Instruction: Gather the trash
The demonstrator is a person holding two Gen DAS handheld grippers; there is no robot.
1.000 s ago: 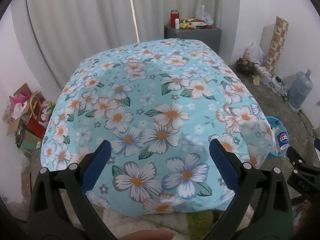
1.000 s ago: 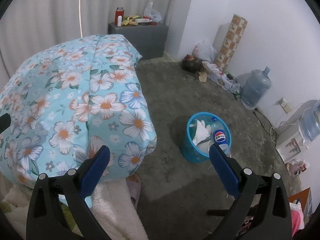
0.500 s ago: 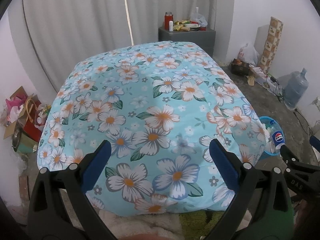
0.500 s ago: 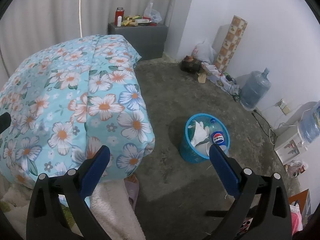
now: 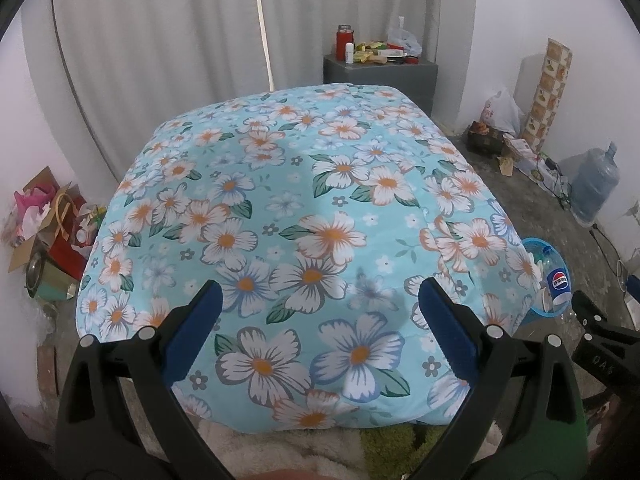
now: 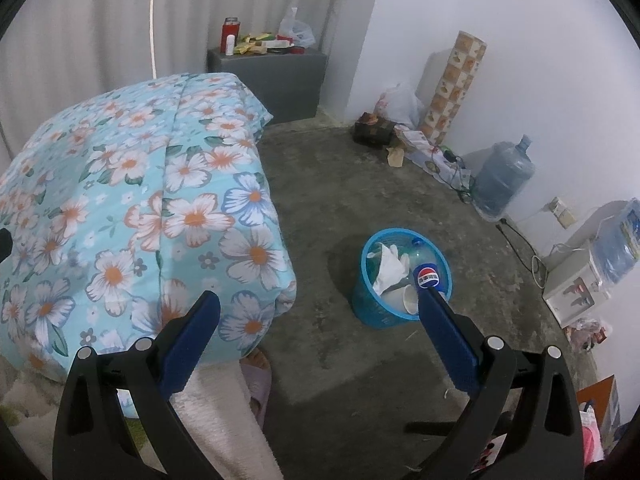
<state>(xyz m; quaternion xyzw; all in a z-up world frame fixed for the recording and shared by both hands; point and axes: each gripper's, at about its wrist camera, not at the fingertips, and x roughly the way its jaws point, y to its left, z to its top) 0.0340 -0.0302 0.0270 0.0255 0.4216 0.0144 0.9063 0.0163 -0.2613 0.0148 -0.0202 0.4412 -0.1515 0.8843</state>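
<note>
A blue trash basket (image 6: 370, 312) stands on the concrete floor beside the bed. It holds a Pepsi bottle (image 6: 427, 274), white crumpled paper (image 6: 390, 266) and a white cup. In the left wrist view the basket (image 5: 536, 245) and bottle (image 5: 559, 280) peek out behind the bed's right edge. My right gripper (image 6: 318, 326) is open and empty, above the floor near the basket. My left gripper (image 5: 318, 314) is open and empty above the floral blanket (image 5: 304, 220).
A grey cabinet (image 6: 276, 76) with small items stands at the back. A water jug (image 6: 502, 180), cables, bags and a patterned roll (image 6: 456, 84) line the right wall. A box of clutter (image 5: 44, 232) sits left of the bed. A fluffy rug (image 6: 224, 412) lies below.
Both grippers have drawn back and risen a little, so the bed and the basket look smaller. Both stay open and empty.
</note>
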